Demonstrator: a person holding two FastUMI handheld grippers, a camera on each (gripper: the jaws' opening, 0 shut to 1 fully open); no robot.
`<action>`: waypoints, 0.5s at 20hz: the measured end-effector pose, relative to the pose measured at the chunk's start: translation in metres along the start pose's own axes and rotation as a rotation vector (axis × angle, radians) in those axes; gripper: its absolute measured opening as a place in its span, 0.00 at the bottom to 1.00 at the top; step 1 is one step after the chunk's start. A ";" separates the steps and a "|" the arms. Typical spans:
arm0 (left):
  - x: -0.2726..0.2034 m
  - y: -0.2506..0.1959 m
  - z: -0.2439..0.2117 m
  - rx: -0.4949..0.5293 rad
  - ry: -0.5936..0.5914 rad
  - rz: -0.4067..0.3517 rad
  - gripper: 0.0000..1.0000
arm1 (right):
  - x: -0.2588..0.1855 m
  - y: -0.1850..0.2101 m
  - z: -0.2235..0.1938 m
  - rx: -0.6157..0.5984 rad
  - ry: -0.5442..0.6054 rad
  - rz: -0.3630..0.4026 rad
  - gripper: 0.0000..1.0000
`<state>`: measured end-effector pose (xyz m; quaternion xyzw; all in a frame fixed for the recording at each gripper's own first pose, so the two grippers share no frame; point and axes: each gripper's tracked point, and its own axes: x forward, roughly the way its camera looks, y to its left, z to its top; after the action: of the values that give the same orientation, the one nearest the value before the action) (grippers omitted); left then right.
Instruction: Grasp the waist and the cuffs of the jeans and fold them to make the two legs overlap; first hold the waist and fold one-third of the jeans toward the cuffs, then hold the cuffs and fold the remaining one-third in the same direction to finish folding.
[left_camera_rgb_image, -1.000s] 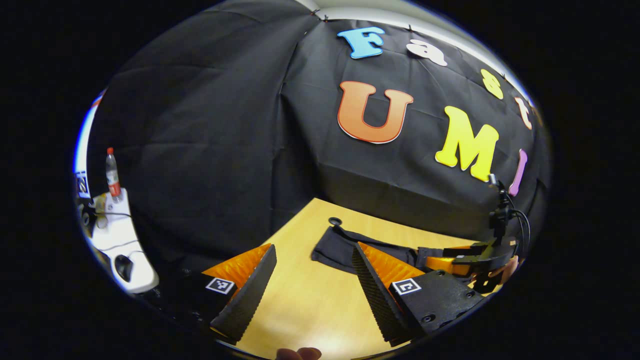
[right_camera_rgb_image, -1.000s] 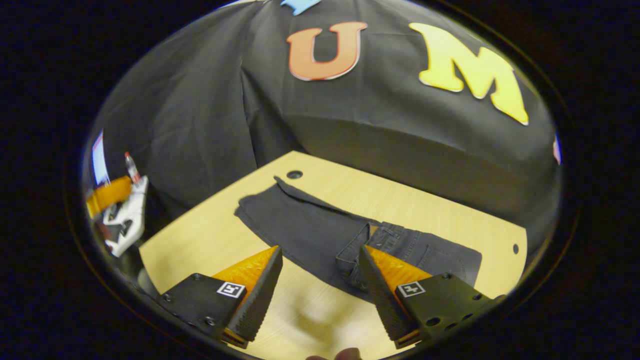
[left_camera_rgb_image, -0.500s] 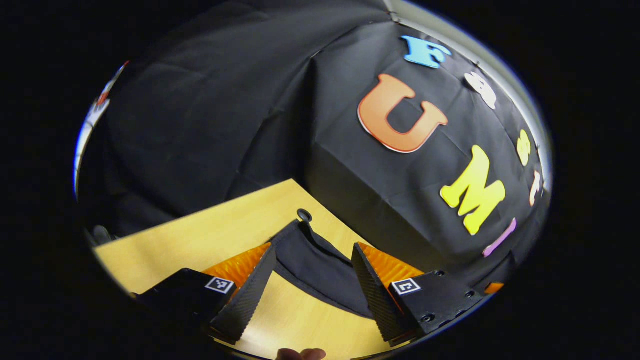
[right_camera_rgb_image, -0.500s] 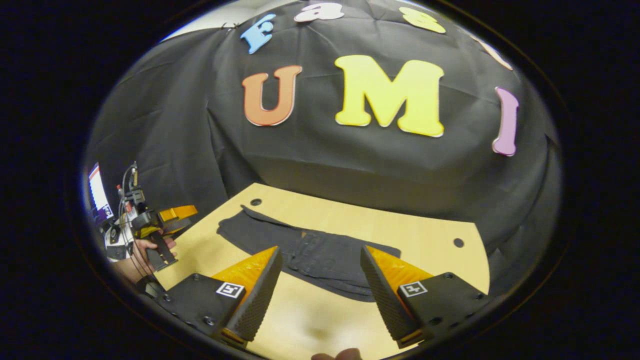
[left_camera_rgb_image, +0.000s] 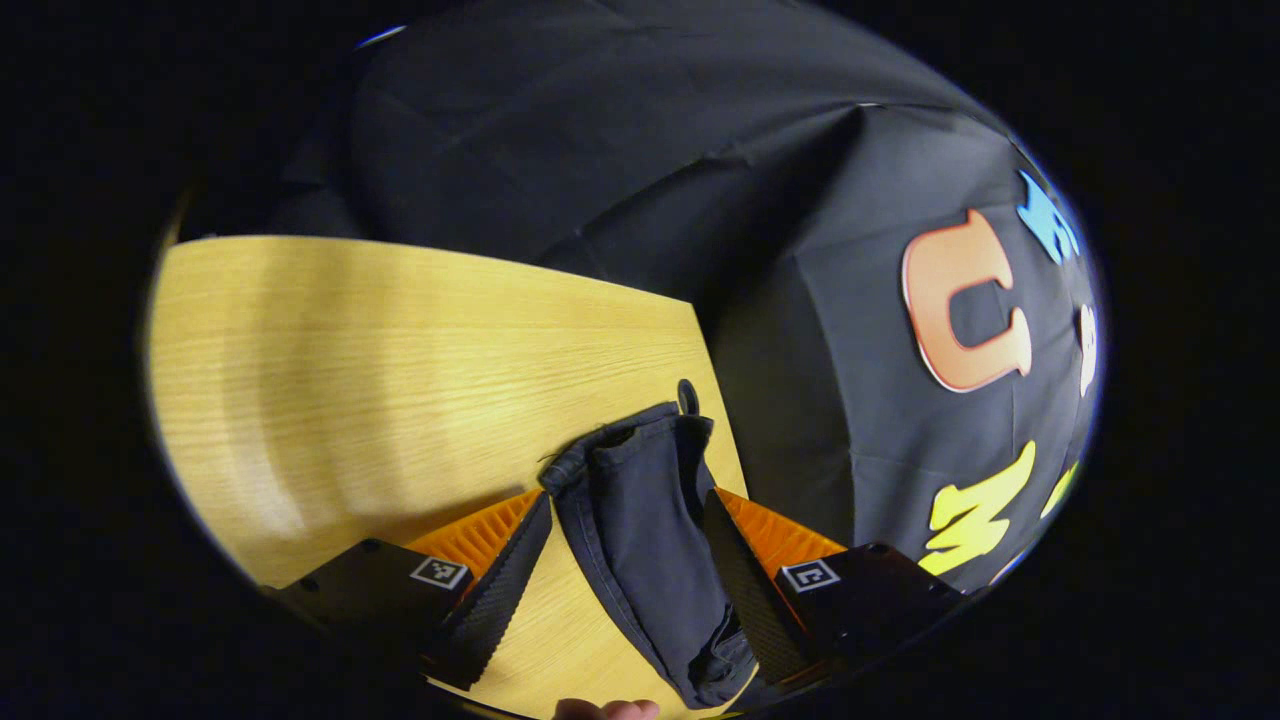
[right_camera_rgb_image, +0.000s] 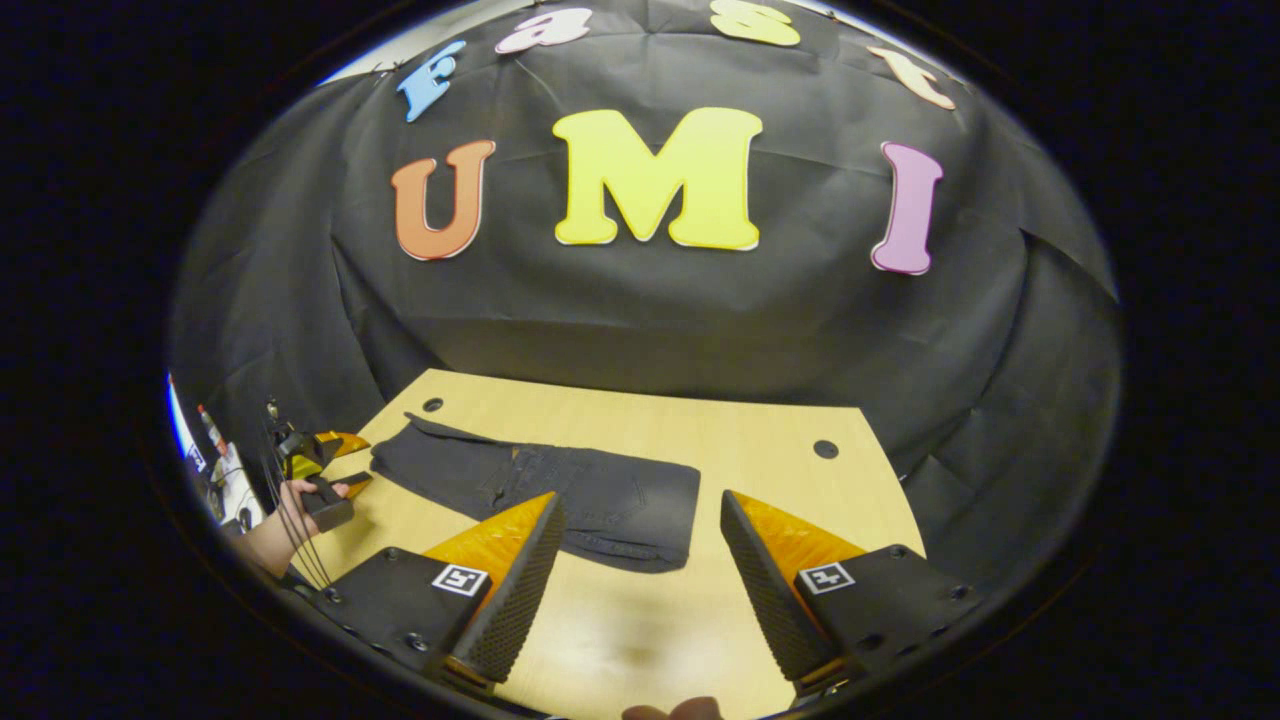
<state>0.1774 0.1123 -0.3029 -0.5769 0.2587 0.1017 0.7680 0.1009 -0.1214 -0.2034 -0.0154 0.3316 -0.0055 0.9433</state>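
Observation:
Dark jeans (right_camera_rgb_image: 540, 488) lie flat and lengthwise on the wooden table (right_camera_rgb_image: 760, 470), cuffs to the left and waist to the right. My right gripper (right_camera_rgb_image: 635, 590) is open above the table's near side, with the waist end just ahead of its left finger (right_camera_rgb_image: 510, 590) and nothing between the fingers. In the left gripper view the cuff end of the jeans (left_camera_rgb_image: 640, 520) runs between the fingers of my open left gripper (left_camera_rgb_image: 620, 590); I cannot tell whether the fingers touch the cloth. The right gripper view has the left gripper (right_camera_rgb_image: 322, 470) far left, held by a hand at the cuffs.
The table has round cable holes (right_camera_rgb_image: 825, 449) (right_camera_rgb_image: 433, 405) near its back corners; one hole (left_camera_rgb_image: 688, 395) sits just beyond the cuffs. Black cloth walls close in behind the table. A bottle (right_camera_rgb_image: 205, 425) stands on a white desk far left.
The left gripper has swung round and come down over the cuffs, which now lie between its fingers. The right gripper view has turned right, so the jeans sit further left.

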 end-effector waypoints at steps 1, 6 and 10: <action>0.002 -0.001 0.000 -0.014 0.005 0.011 0.98 | 0.001 0.000 -0.002 0.002 0.005 -0.001 0.94; 0.013 -0.008 0.007 -0.059 0.028 0.038 0.95 | 0.008 0.011 0.004 0.010 0.005 0.025 0.94; 0.024 -0.015 0.012 -0.073 0.022 0.016 0.95 | 0.006 0.013 0.006 -0.013 -0.009 0.028 0.96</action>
<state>0.2083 0.1155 -0.3007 -0.6037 0.2678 0.1107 0.7427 0.1095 -0.1081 -0.2030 -0.0171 0.3277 0.0101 0.9446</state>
